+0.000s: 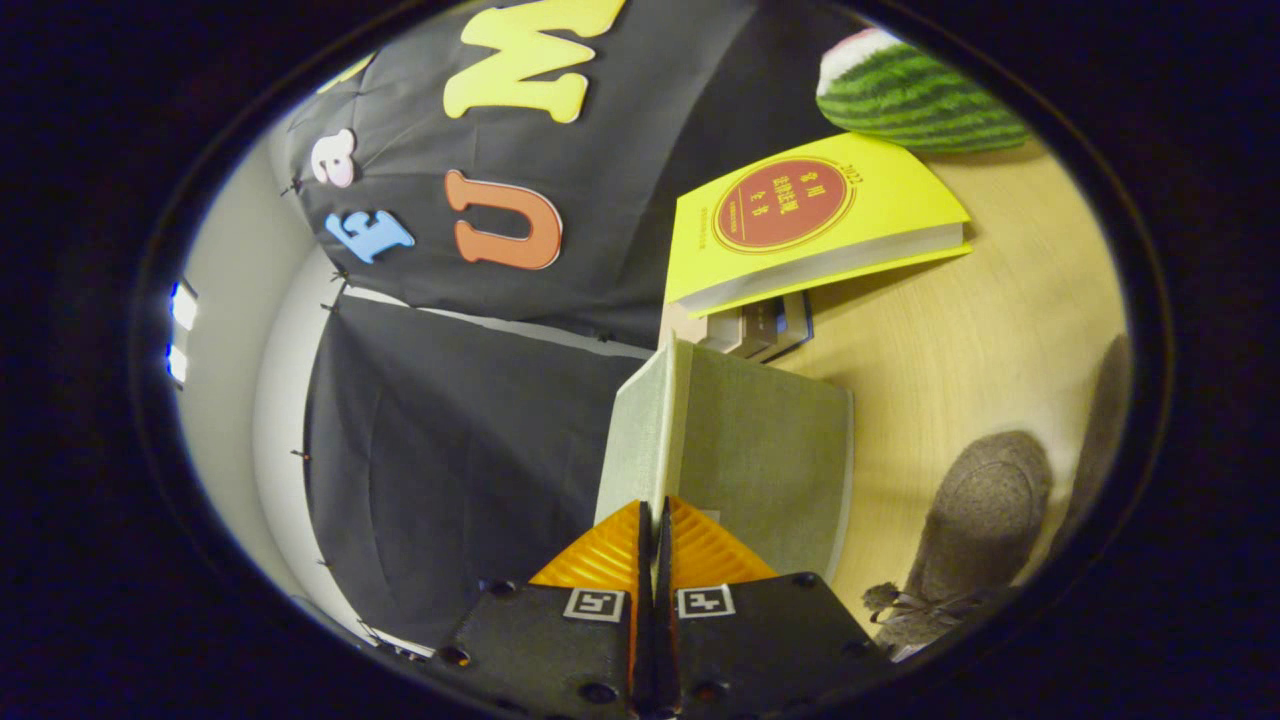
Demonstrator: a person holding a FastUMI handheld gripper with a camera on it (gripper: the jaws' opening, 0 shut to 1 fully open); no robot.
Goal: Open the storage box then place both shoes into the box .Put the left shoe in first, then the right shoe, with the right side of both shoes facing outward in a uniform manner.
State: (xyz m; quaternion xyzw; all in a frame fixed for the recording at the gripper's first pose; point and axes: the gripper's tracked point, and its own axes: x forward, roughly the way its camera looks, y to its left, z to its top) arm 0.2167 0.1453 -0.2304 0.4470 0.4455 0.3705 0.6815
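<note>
Currently gripper [655,520] jaws clenched on thin edge of grey-green storage box lid [745,450], lifted over bench [960,340]. Grey shoes [975,520] wait beside. Risk: narrow pinch slips, lid drops shut.

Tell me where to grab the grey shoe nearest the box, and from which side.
Grip the grey shoe across its laced part, near the bow, coming from above. It lies sole-down on the table, and there it looks narrower than the rounded toe. The claw is shut at the fabric box edge, so open it first.
</note>
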